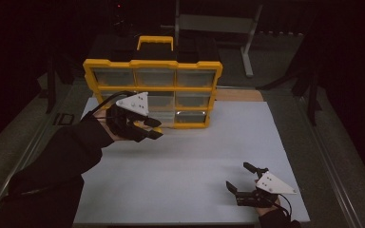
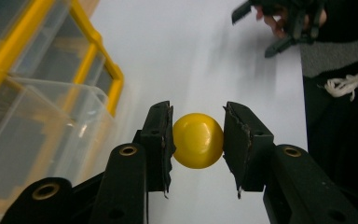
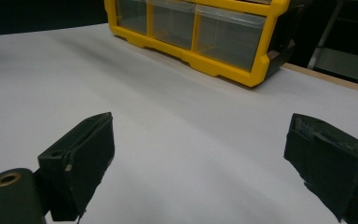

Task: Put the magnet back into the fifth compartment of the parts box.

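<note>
left gripper (image 2: 198, 140) level, clamping yellow ball (image 2: 198, 140) beside organizer (image 1: 152, 88).

I work at a white table top (image 1: 190, 156) in a dark room; light falls on the board alone. Beyond its far edge stands a pale metal frame (image 1: 228, 28) on a grey floor (image 1: 285, 61). Along the table's right side runs a metal rail (image 1: 332, 161)

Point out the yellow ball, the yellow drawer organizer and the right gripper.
yellow ball (image 2: 198, 140): left gripper view, middle of its front, between the pads.
yellow drawer organizer (image 1: 153, 63): high view, top frame bar.
right gripper (image 1: 238, 175): high view, midway between its open fingertips.
</note>
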Available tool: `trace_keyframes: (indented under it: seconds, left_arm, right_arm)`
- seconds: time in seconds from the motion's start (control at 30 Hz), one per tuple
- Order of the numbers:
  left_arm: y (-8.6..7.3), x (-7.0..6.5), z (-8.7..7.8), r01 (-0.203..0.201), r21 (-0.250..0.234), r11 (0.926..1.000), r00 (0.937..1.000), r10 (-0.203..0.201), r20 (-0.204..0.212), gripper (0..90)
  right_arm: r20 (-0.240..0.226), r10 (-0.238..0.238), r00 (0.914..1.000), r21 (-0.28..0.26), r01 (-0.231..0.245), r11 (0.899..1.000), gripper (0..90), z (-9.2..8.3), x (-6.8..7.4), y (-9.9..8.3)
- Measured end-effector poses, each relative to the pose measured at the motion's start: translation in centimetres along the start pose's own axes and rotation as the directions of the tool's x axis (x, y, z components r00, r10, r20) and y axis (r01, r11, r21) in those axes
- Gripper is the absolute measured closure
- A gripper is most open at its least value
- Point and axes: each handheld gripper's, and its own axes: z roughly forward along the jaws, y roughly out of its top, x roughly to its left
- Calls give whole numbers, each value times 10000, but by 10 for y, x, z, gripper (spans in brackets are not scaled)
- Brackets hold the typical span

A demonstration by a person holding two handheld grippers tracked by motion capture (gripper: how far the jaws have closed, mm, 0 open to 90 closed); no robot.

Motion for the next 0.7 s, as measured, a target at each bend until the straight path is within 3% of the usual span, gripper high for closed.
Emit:
trace_keyframes:
  seconds: [0.43, 0.7]
  left_arm:
    - [18, 28, -18, 481, -628, 9969, 9981, -504, -354, 635]
    - [22, 46, -14, 734, -464, 9962, 9932, -772, -872, 635]
  right_arm:
    - [24, -82, 10000, -73, 82, 9999, 84, -1, 0, 1]
    - [4, -91, 10000, -73, 91, 9999, 84, -1, 0, 0]
